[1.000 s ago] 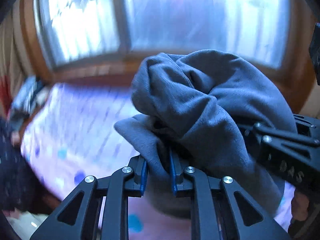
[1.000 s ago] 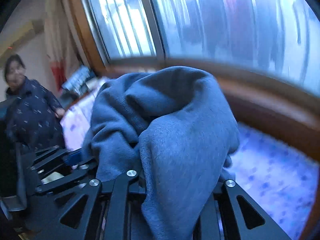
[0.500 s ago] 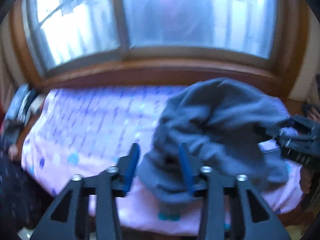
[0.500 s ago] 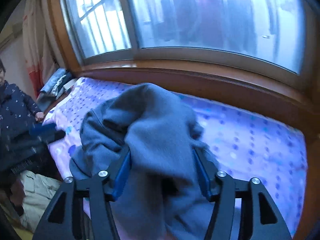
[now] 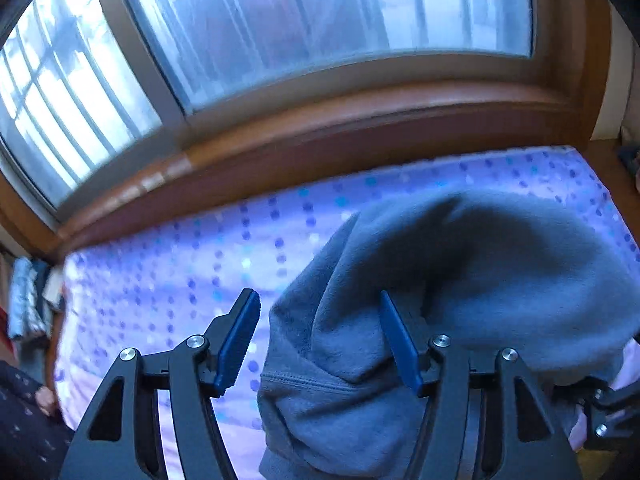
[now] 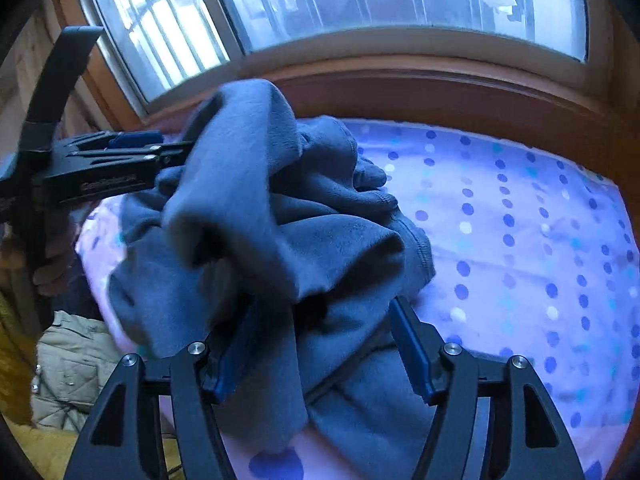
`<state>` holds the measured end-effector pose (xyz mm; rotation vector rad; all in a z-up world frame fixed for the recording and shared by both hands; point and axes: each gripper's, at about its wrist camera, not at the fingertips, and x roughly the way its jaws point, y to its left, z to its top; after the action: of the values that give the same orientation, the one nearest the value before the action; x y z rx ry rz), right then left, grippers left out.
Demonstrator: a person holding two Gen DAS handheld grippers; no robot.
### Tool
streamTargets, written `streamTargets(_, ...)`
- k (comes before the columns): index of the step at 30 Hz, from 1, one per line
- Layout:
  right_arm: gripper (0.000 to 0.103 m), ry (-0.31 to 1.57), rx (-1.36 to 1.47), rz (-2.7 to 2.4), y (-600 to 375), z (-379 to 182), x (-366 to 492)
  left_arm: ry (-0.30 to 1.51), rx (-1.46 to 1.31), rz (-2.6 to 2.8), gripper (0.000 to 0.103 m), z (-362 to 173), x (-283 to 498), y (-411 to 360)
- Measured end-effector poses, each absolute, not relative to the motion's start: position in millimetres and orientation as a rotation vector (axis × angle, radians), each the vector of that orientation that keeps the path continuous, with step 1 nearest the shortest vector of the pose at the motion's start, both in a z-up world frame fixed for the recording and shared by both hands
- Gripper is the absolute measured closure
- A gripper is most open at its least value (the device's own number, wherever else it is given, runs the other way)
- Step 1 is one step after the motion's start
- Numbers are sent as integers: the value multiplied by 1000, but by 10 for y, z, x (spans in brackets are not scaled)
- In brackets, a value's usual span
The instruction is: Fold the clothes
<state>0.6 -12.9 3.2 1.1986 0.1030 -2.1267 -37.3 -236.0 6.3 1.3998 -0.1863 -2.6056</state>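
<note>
A grey-blue fleece garment lies bunched in a heap on the dotted lilac bed sheet. My left gripper is open; the heap's left edge lies loosely between its blue pads, with no grip on it. In the right wrist view the same garment is piled in front of my right gripper, which is open wide with loose cloth lying between its fingers. The left gripper shows side-on at the heap's far left, held by a hand. A raised fold hides part of the pile.
A wooden sill and a large window run behind the bed. A beige padded jacket lies off the bed's left edge. Stacked items sit at the far left. Open sheet stretches to the right of the heap.
Both grippers were shut on the lifted garment a second ago. They have opened and let go, and the garment has dropped into a heap on the bed.
</note>
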Motion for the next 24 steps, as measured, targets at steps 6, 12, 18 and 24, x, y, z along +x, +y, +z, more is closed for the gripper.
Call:
streamTargets(6, 43, 124, 1233, -2144, -344, -160, -52, -70, 1539, -2718, 57, -265, -396, -2363)
streamTargets(12, 99, -6, 1187, -2183, -575, 82, 36, 71, 1463, -2848, 83, 33, -128, -2541)
streamTargets(18, 99, 1, 918, -2130, -1277, 752, 261, 172, 1259, -2819, 84, 482, 280, -3252)
streamTargets(24, 99, 81, 909, -2018, -2276, 704, 291, 220, 1210, -2644, 84, 439, 611, -4022)
